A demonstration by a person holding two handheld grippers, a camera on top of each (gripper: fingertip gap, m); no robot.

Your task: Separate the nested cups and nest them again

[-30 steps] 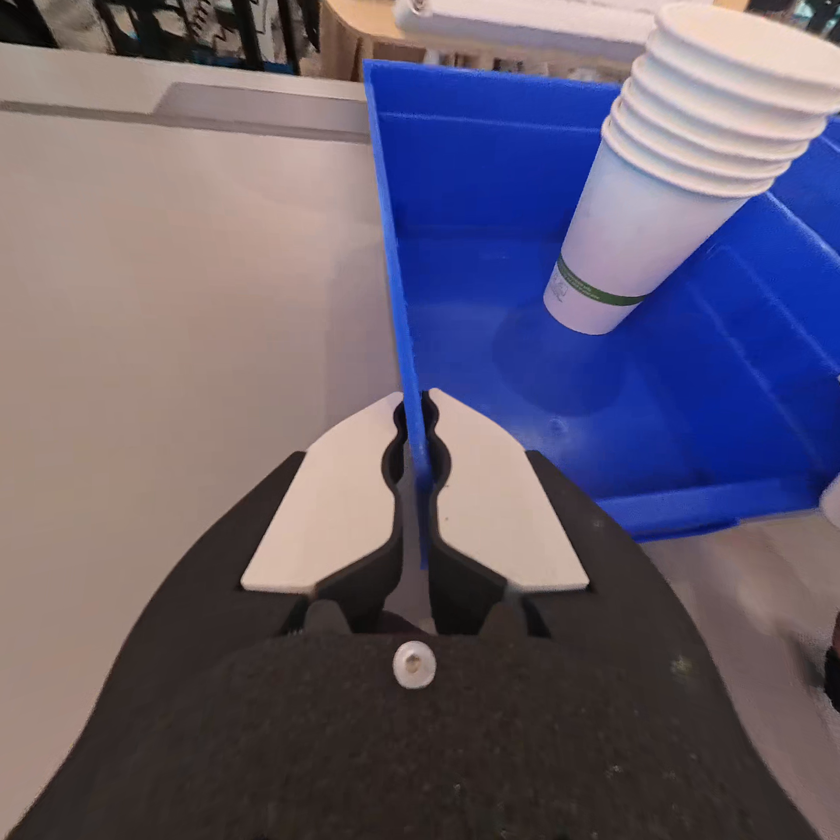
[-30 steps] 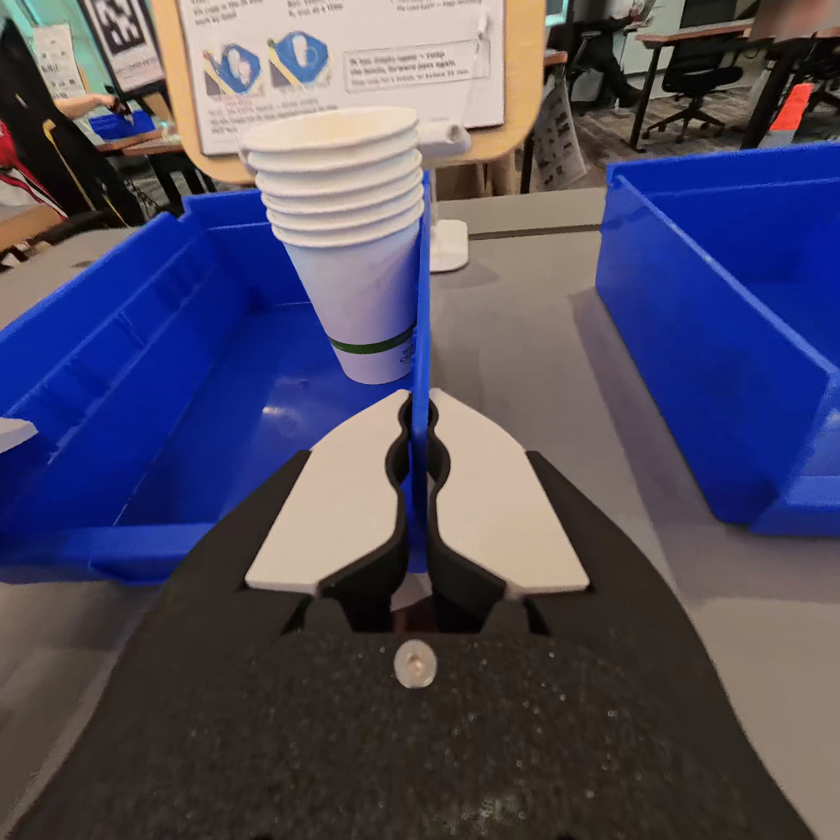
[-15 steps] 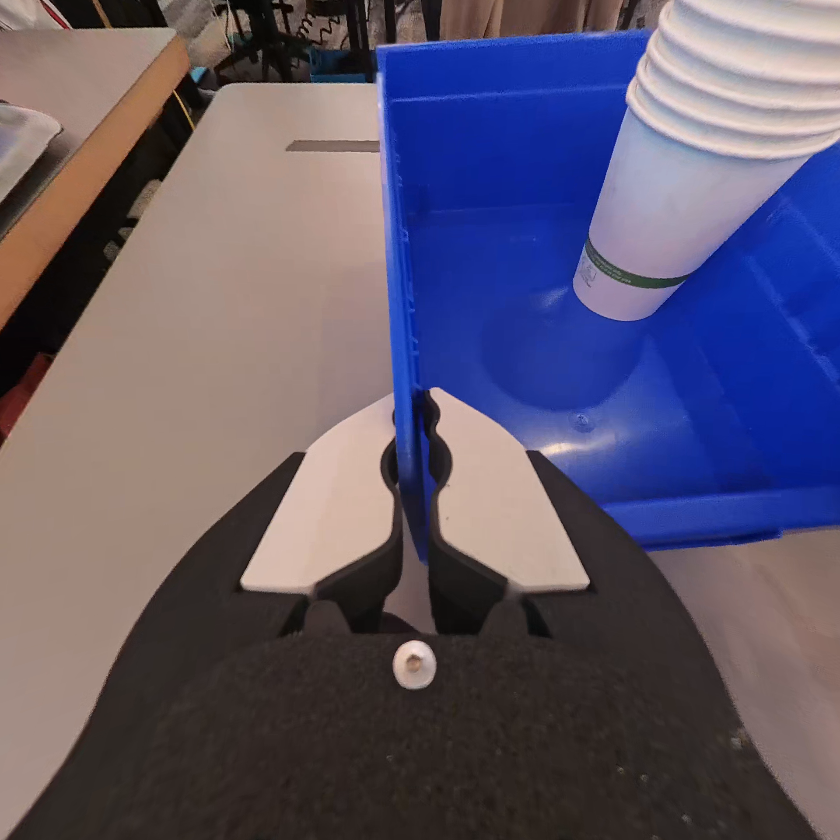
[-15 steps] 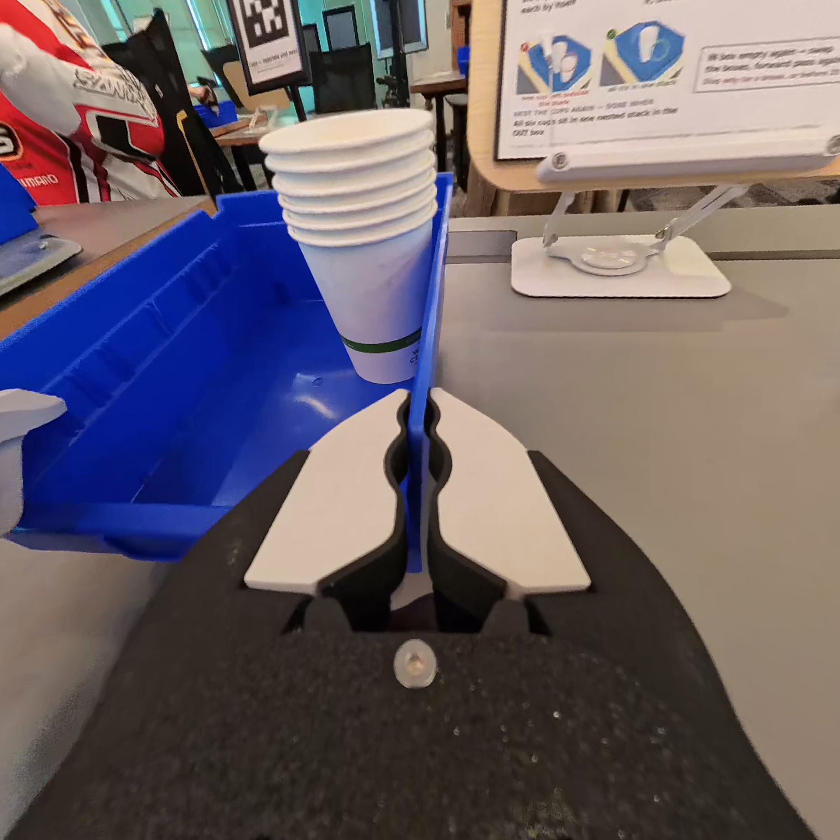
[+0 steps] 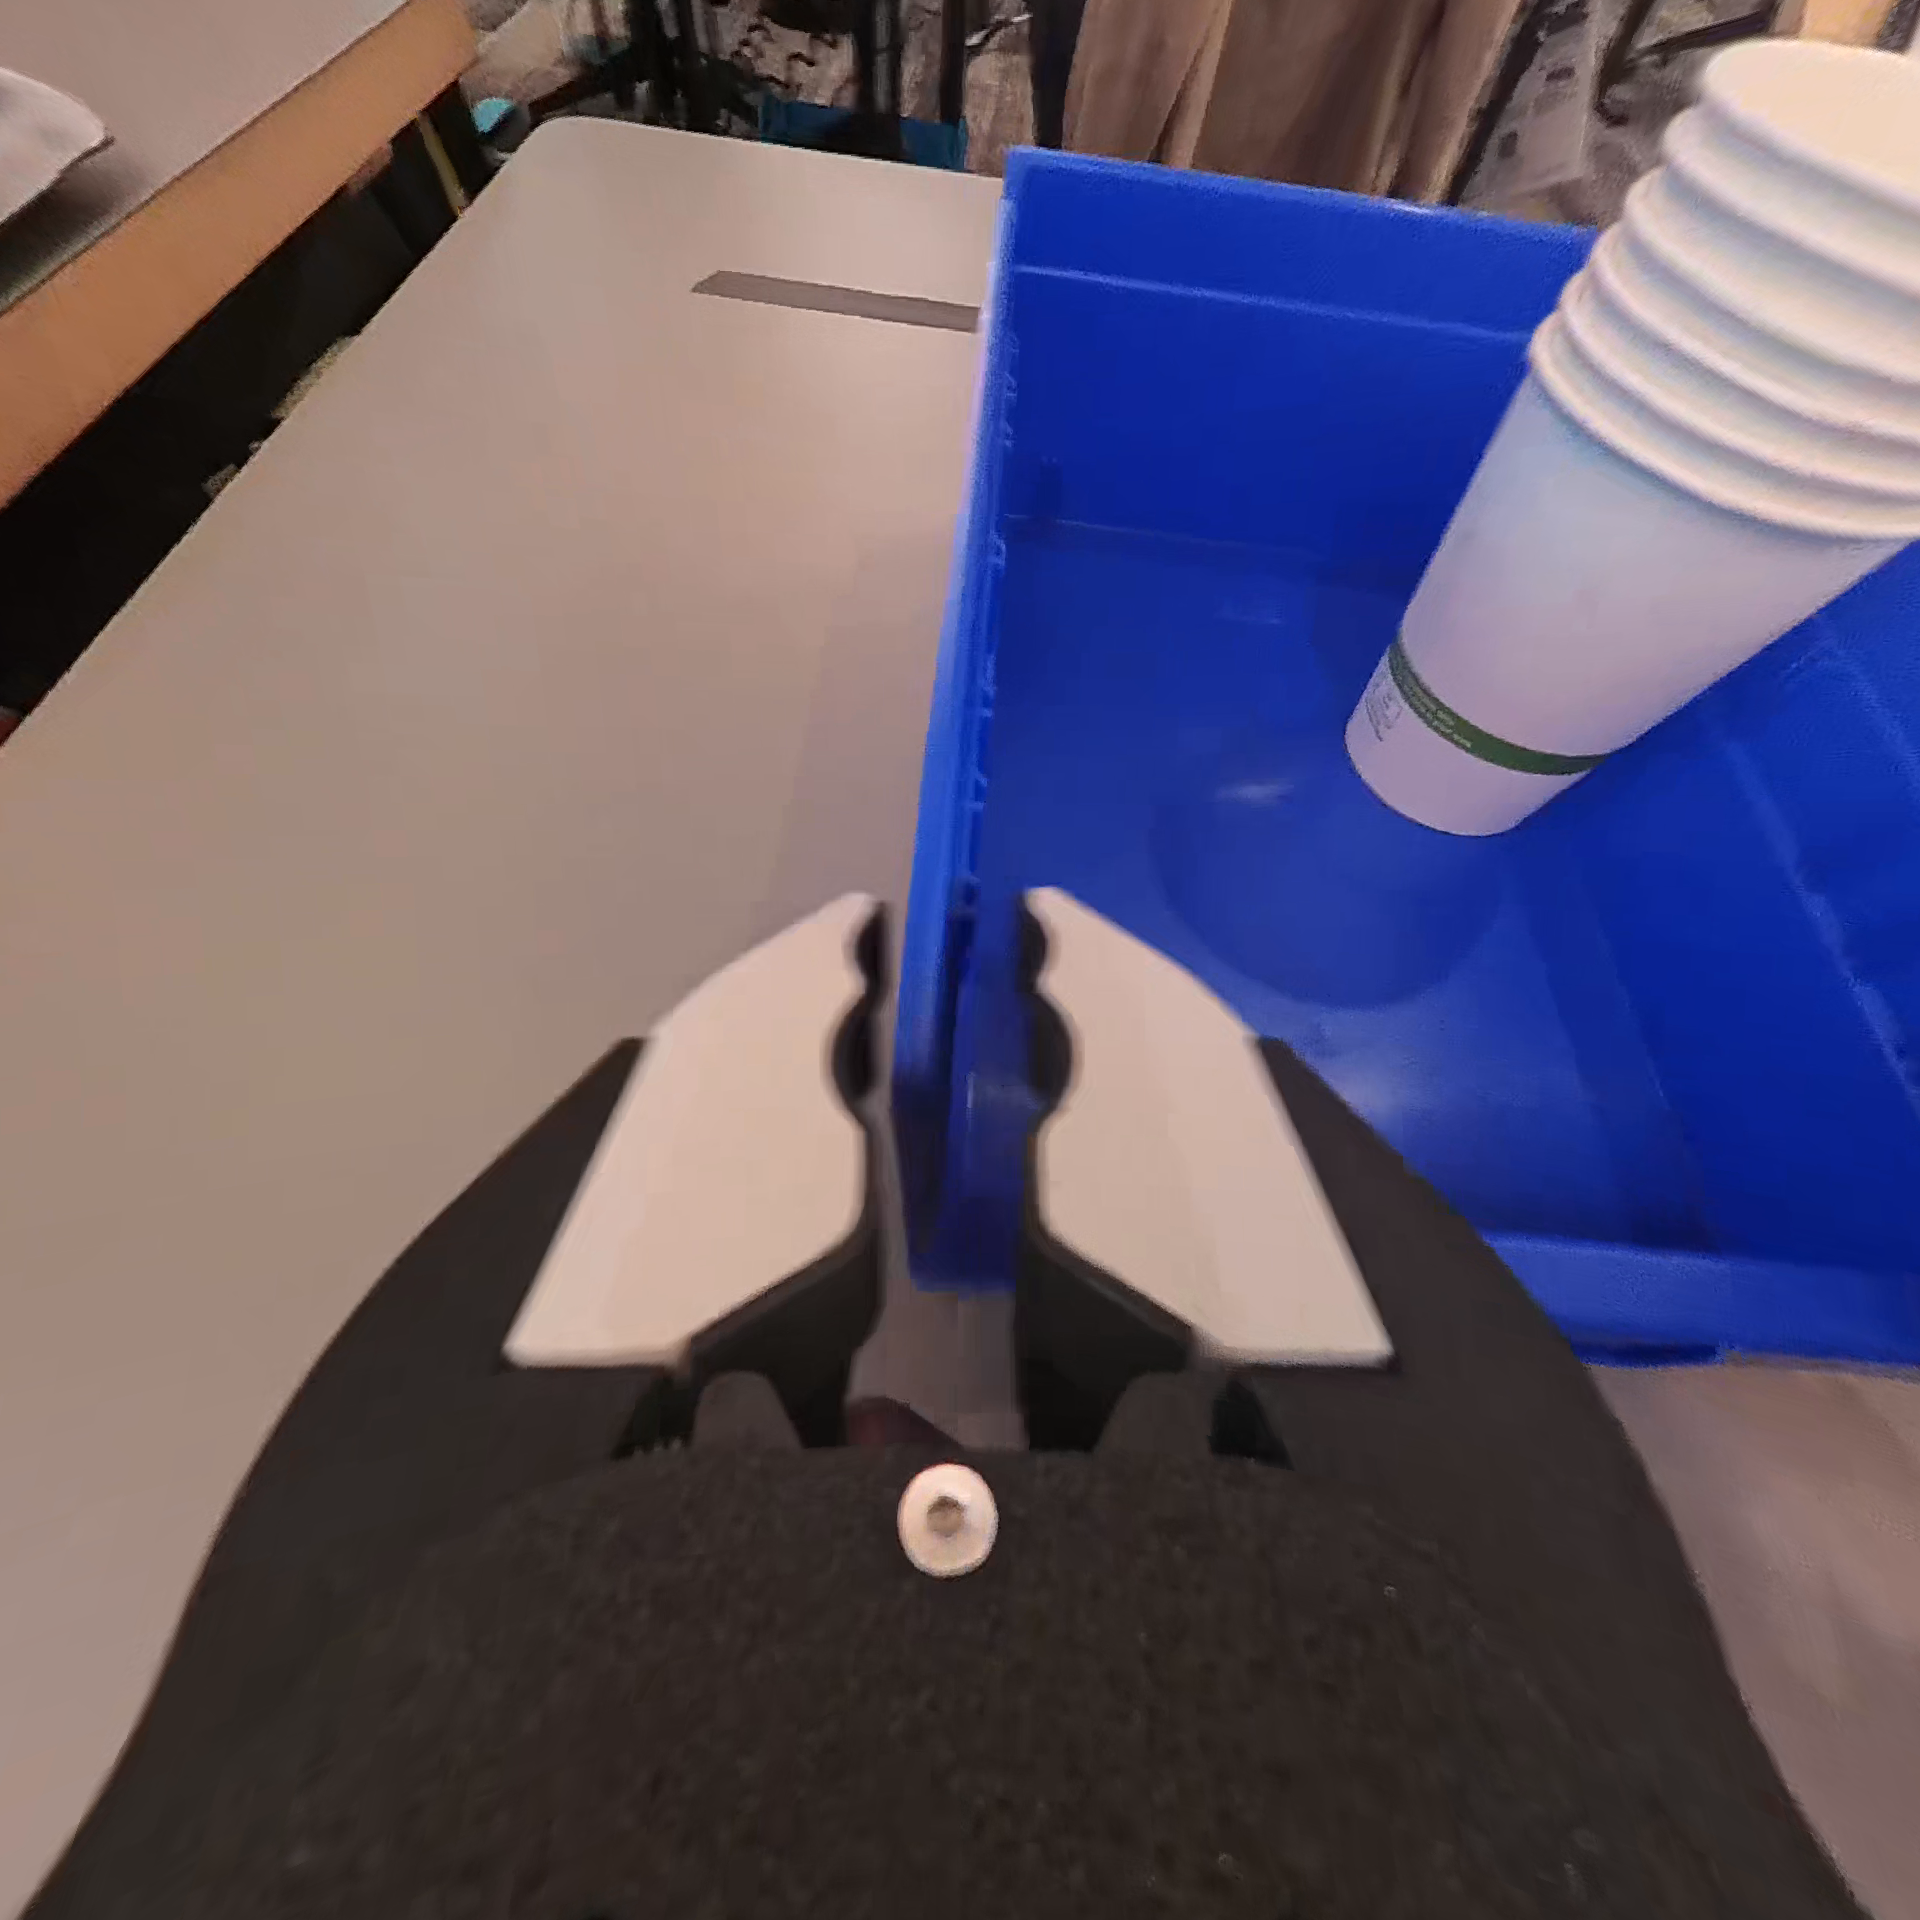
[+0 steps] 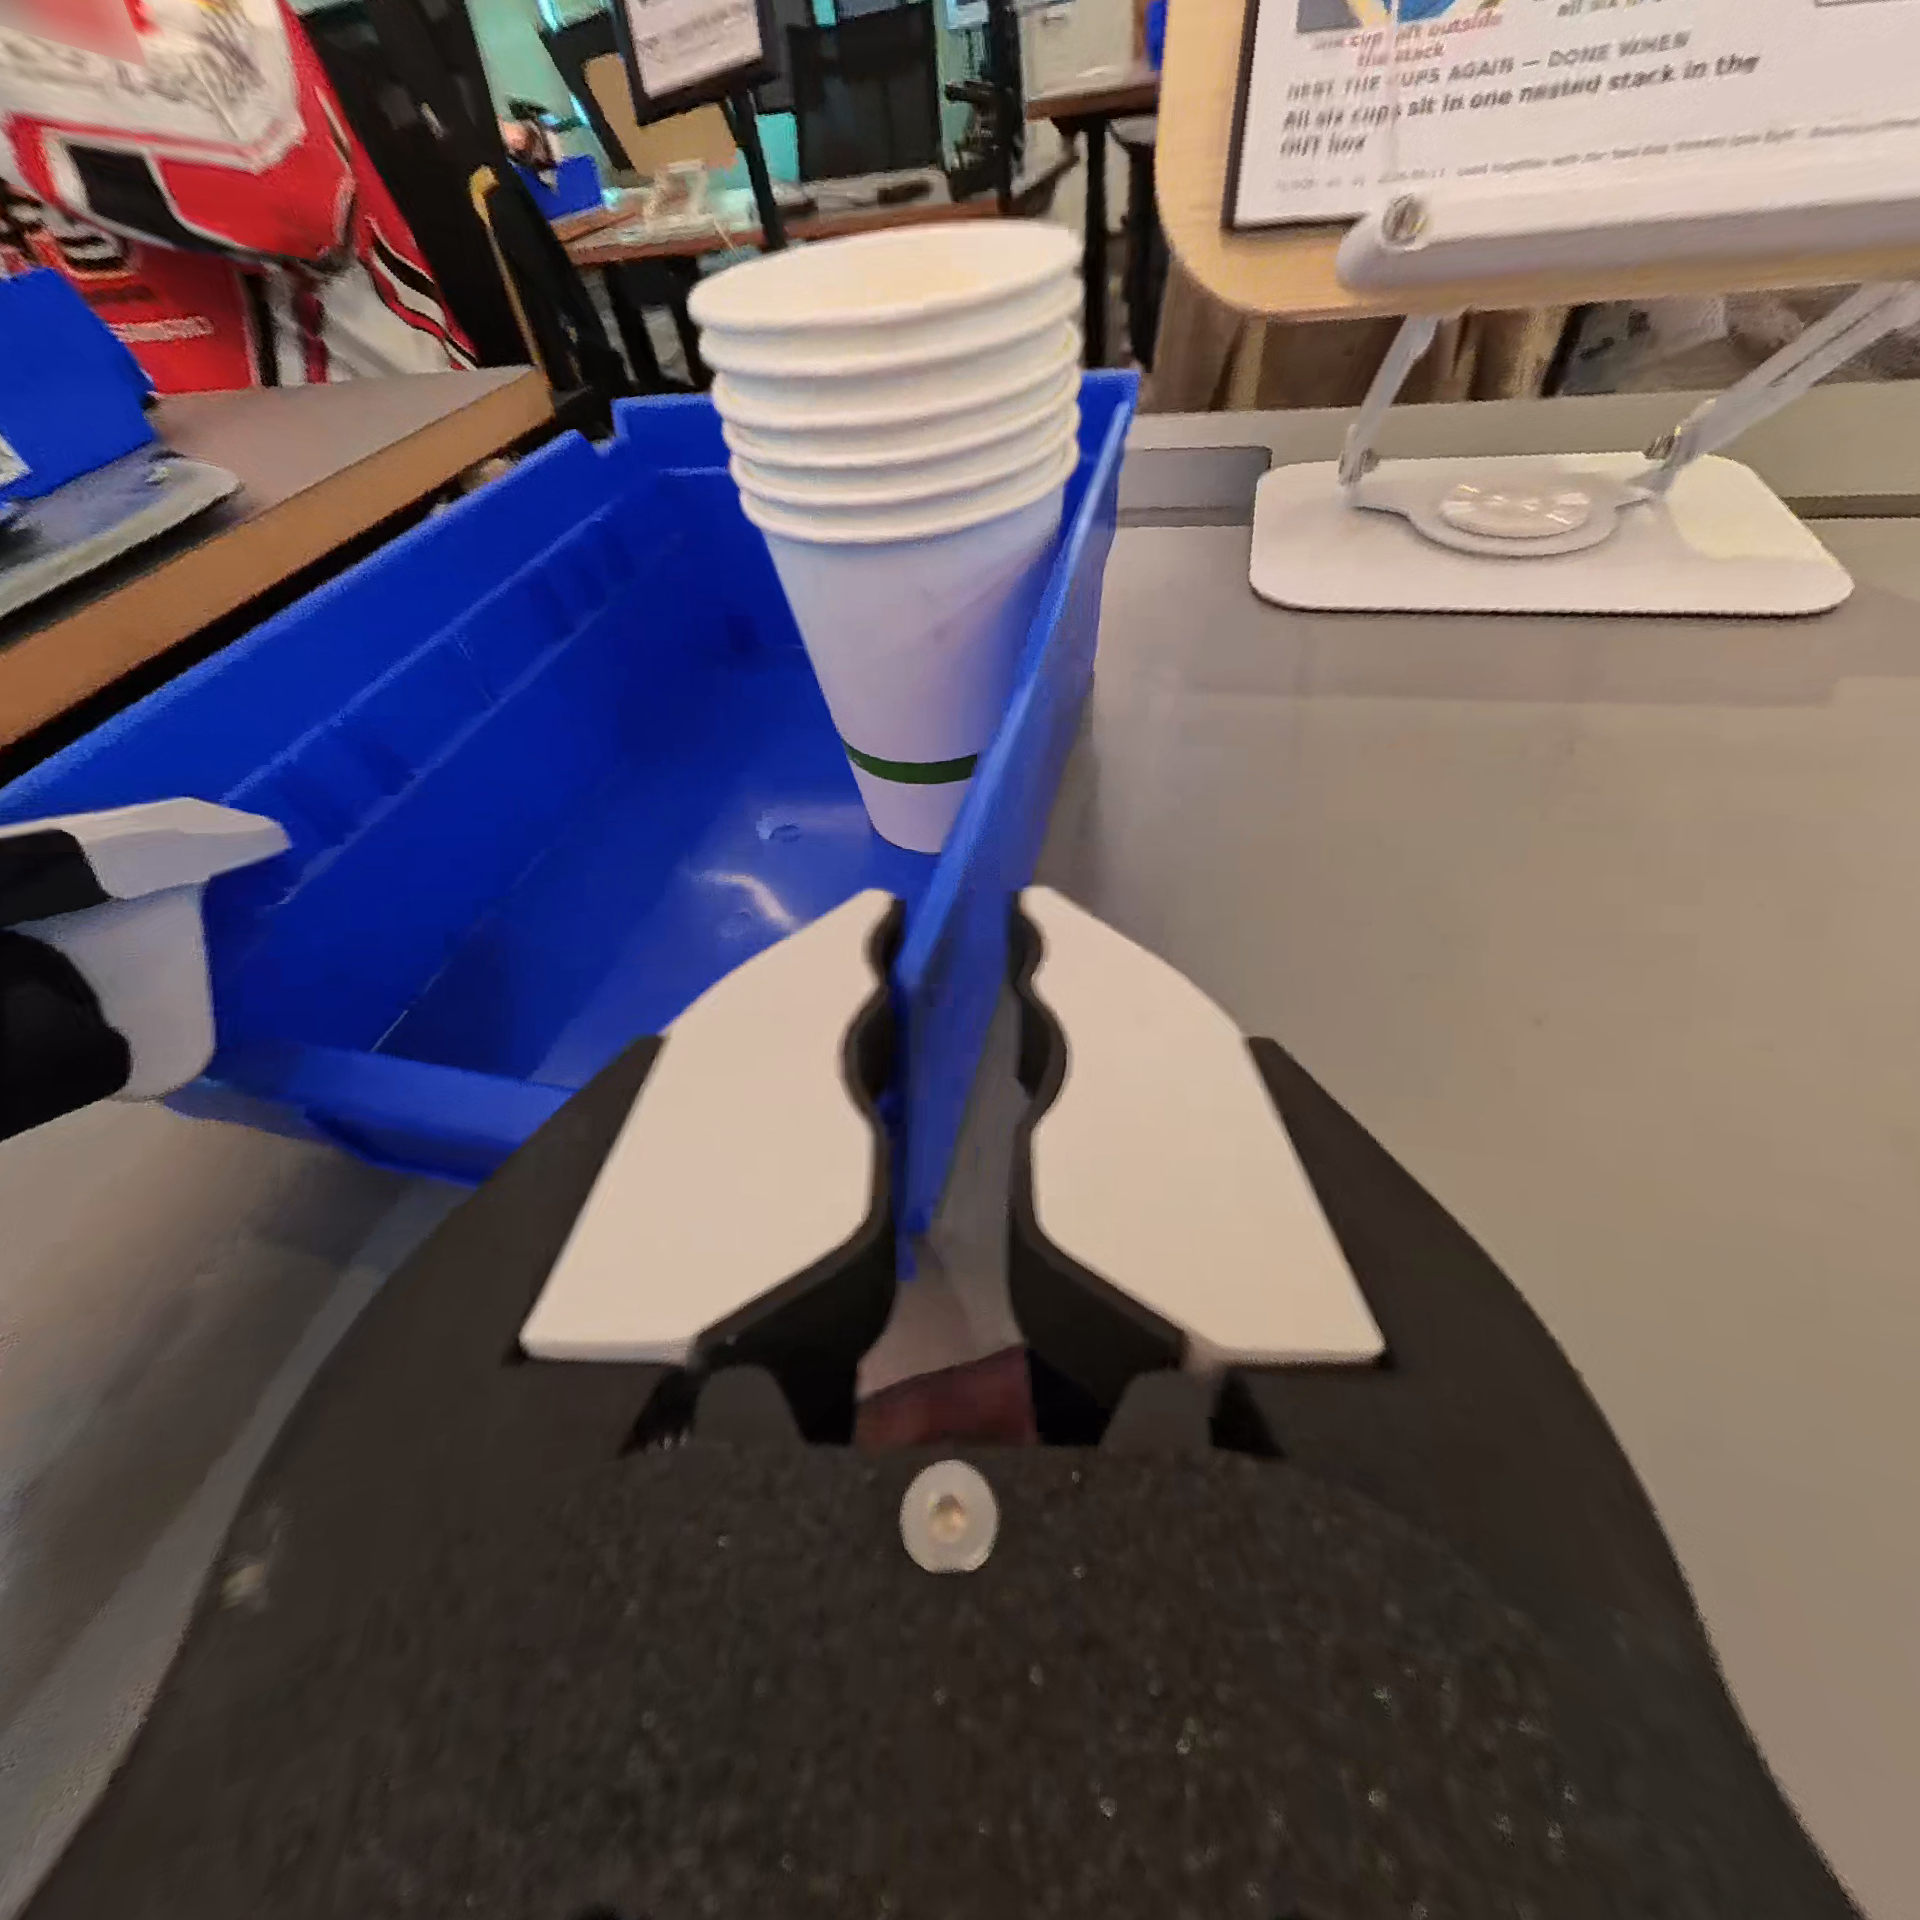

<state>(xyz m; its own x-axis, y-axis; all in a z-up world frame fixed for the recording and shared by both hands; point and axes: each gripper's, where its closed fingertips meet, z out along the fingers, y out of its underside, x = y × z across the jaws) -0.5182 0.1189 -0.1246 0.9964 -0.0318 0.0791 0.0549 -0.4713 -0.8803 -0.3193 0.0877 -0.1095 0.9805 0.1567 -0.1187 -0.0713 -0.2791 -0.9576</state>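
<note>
The stack of white cups [image 6: 899, 499] stands upright in the blue bin [image 6: 499, 748], against its right wall. The left gripper [image 5: 951, 925] and the right gripper [image 6: 954, 914] each straddle a bin wall, jaws parted, not clamping.

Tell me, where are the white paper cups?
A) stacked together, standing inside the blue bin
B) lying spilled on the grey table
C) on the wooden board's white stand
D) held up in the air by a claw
A: the stack of white paper cups stands with its base on the floor of the blue bin, rims nested one inside the next.
</note>
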